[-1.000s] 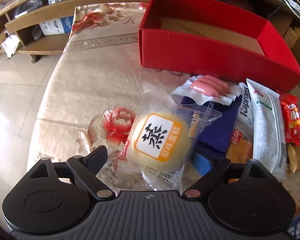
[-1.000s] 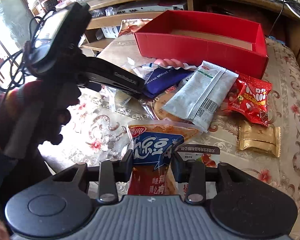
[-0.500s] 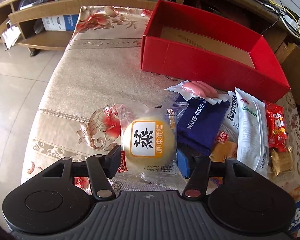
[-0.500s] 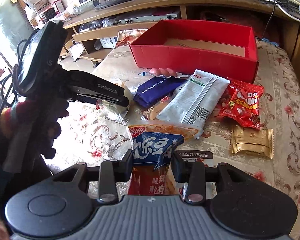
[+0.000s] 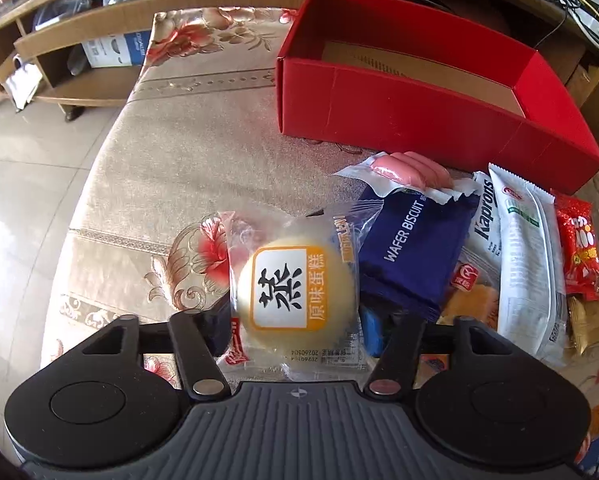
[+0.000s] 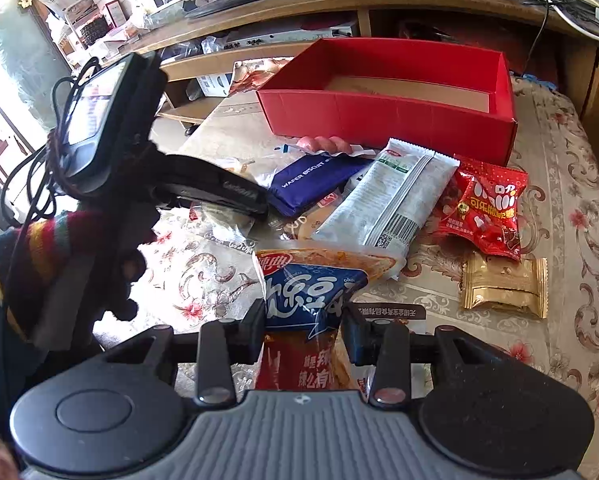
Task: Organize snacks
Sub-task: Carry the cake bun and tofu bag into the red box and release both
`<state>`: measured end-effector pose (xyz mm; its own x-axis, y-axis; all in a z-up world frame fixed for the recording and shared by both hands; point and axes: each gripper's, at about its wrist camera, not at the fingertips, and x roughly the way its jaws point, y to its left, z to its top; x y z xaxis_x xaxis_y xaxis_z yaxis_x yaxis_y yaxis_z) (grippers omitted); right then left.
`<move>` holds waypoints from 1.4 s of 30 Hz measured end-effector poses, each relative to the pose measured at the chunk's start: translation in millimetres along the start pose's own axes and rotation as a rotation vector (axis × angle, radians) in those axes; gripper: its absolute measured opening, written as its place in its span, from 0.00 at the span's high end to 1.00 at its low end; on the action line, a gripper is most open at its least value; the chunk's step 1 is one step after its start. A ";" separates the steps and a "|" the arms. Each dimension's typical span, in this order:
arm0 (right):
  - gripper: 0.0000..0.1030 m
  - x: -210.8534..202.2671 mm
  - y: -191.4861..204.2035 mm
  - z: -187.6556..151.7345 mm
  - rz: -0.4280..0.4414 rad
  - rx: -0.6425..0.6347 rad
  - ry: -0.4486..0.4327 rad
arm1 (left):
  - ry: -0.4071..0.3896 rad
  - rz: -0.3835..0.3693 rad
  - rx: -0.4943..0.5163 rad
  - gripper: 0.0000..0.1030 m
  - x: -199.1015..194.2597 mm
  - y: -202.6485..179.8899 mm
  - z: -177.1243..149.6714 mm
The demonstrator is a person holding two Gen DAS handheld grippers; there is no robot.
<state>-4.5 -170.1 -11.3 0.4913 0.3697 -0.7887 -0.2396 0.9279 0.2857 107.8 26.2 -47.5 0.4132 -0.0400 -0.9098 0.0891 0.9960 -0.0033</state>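
My left gripper (image 5: 295,330) is shut on a round yellow cake in a clear wrapper (image 5: 295,288) and holds it above the table. My right gripper (image 6: 304,330) is shut on a red and blue snack bag (image 6: 307,292), held off the table. An open red box (image 5: 419,92) stands at the far side, with only its cardboard floor showing inside; it also shows in the right wrist view (image 6: 387,108). Between the box and the grippers lie a navy wafer biscuit pack (image 5: 411,248), pink sausages (image 5: 411,166), a long white pack (image 6: 387,196), a red candy bag (image 6: 487,208) and a gold packet (image 6: 503,284).
The table has a floral cloth (image 5: 203,152) and its left edge drops to a tiled floor (image 5: 31,168). A low wooden shelf unit (image 5: 79,52) stands beyond the table. The left gripper body and the gloved hand (image 6: 111,184) fill the left of the right wrist view.
My left gripper has closed on the cake and lifted it off the cloth. My right gripper has risen with the snack bag still in it.
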 end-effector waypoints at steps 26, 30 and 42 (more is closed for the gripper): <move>0.64 -19.8 -25.2 78.5 -0.078 0.069 -0.171 | -0.128 -0.154 0.053 0.38 -66.6 -42.7 25.8; 0.64 -14.8 -38.8 100.1 -0.097 0.083 -0.184 | -0.148 -0.139 0.074 0.38 -61.8 -53.8 43.9; 0.64 11.6 -76.7 158.3 -0.146 0.116 -0.204 | -0.204 -0.069 0.126 0.38 -42.4 -83.9 96.9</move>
<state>152.1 -229.3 43.9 0.6751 0.2224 -0.7034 -0.0620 0.9672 0.2463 170.6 -63.4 31.5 0.5756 -0.1357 -0.8064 0.2304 0.9731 0.0007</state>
